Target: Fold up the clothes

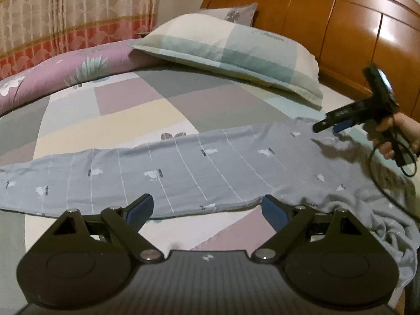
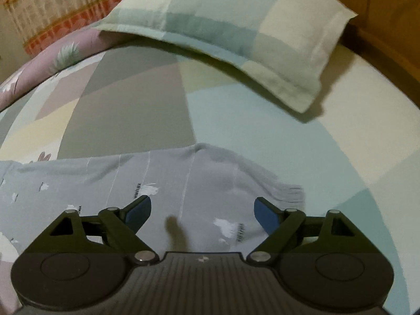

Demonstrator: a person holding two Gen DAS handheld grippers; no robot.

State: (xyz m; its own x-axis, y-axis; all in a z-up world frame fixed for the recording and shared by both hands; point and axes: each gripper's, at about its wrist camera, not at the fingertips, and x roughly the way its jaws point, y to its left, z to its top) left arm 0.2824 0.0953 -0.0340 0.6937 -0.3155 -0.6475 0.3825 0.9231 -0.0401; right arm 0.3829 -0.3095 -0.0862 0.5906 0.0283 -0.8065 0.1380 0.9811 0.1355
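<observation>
With both tongs, left [image 1: 207,207] and right [image 2: 202,210], gaping empty over the long grey printed cotton garment [image 1: 183,168], your bunched right end [image 1: 380,223] could fold in crooked.

Ahead of the matt black plastic left gripper [image 1: 207,207] lay a soft grey cotton garment [image 1: 183,173]; beyond it, a glossy varnished wooden headboard [image 1: 354,26].

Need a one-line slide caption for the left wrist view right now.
Open left tongs at the near edge of grey patterned pyjama trousers spread across the bed; right tongs over their far end.
</observation>
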